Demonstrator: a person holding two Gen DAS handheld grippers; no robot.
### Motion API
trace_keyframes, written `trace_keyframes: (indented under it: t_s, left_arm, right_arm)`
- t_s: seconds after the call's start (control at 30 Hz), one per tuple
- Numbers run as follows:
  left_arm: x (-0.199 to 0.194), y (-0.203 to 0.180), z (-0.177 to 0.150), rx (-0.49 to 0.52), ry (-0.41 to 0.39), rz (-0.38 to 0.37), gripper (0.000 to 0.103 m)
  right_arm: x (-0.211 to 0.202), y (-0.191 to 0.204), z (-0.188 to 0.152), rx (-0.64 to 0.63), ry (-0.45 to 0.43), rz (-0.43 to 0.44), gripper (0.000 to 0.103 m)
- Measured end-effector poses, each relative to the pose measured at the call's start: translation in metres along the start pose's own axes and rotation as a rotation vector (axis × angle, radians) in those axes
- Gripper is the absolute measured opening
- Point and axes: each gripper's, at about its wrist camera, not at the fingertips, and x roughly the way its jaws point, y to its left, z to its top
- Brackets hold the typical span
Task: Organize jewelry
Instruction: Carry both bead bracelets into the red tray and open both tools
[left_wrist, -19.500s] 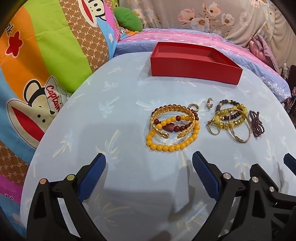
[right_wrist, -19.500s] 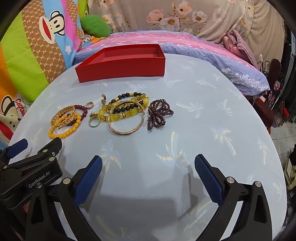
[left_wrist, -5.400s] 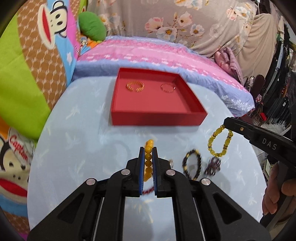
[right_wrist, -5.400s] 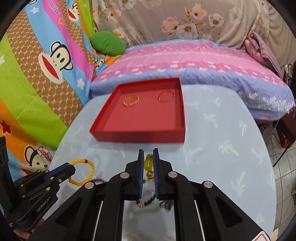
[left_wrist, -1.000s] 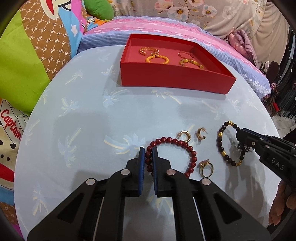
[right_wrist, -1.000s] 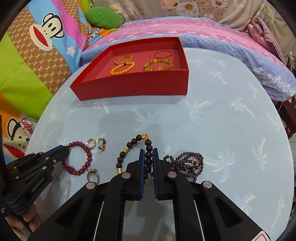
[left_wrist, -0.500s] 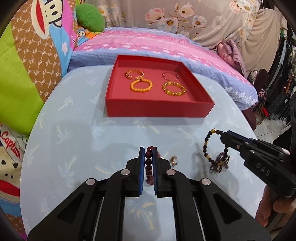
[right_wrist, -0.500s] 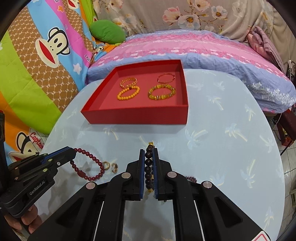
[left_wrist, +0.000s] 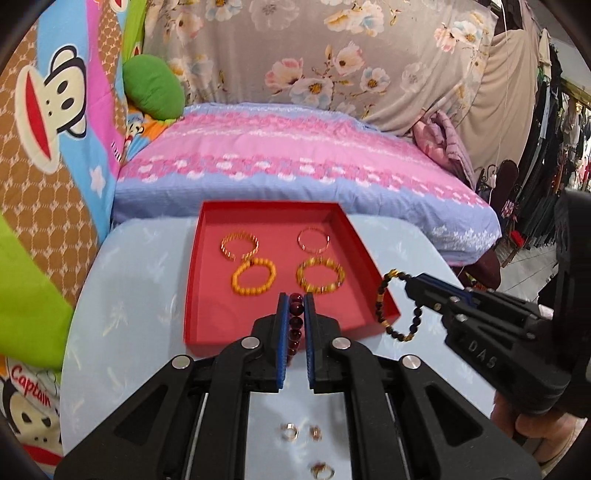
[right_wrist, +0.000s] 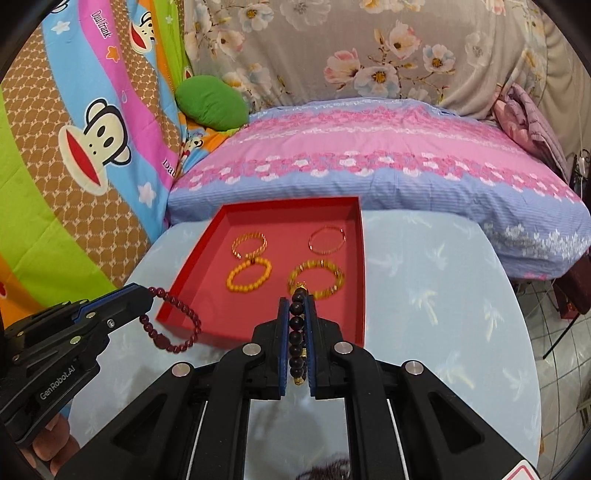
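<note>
A red tray (left_wrist: 207, 295) (right_wrist: 360, 295) lies at the far side of the round table and holds several gold and yellow bracelets. My left gripper (left_wrist: 294, 302) is shut on a dark red bead bracelet (left_wrist: 294, 325) and holds it above the tray's near edge; the bracelet hangs in the right wrist view (right_wrist: 173, 325). My right gripper (right_wrist: 297, 306) is shut on a black bead bracelet with gold beads (right_wrist: 297, 332); in the left wrist view it dangles (left_wrist: 397, 306) over the tray's right near corner.
Three small gold rings (left_wrist: 289, 431) (left_wrist: 316, 432) (left_wrist: 322, 470) lie on the blue table (right_wrist: 424, 295) below my left gripper. A purple bead strand (right_wrist: 325, 470) lies near the table's front. A pink and blue bed (left_wrist: 295, 166) stands behind the tray.
Both grippers have lifted their bracelets off the table and carried them forward and up to the tray's near edge. The tray looks closer now.
</note>
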Motion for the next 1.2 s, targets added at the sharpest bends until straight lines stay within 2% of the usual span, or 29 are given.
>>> trace_keyframes:
  t_s: [0.13,0.23,0.43,0.5,0.67,0.77,0.9,1.03,1.13,1.2]
  left_arm:
    - [0.016,0.002,0.019,-0.029,-0.023,-0.038,0.008]
    - [0.034,0.009,0.025,-0.07,-0.01,-0.075,0.008]
    - [0.08,0.032,0.013,-0.18,0.08,-0.143,0.008]
    - [0.093,0.041,0.004,-0.21,0.111,-0.136,0.008]
    - [0.111,0.054,-0.015,-0.179,0.157,-0.032,0.008]
    - [0.116,0.056,-0.021,-0.113,0.164,0.08,0.008]
    - [0.122,0.055,-0.027,-0.045,0.18,0.175,0.008]
    - [0.124,0.054,-0.03,-0.037,0.174,0.208,0.009]
    - [0.121,0.056,-0.03,-0.05,0.158,0.211,0.022]
    - [0.12,0.054,-0.03,-0.046,0.152,0.219,0.024]
  right_arm:
    - [0.018,0.001,0.015,0.014,0.001,0.018,0.008]
    - [0.034,0.005,0.021,0.027,0.015,0.04,0.008]
    - [0.071,0.007,0.015,0.07,0.084,0.094,0.008]
    - [0.085,0.004,0.007,0.083,0.116,0.095,0.008]
    - [0.103,-0.007,-0.008,0.1,0.166,0.061,0.008]
    - [0.104,-0.012,-0.012,0.095,0.169,0.031,0.008]
    - [0.107,-0.013,-0.015,0.071,0.174,-0.005,0.008]
    - [0.105,-0.011,-0.016,0.057,0.158,-0.032,0.011]
    - [0.102,-0.011,-0.017,0.058,0.146,-0.035,0.018]
    - [0.1,-0.011,-0.018,0.056,0.144,-0.032,0.019]
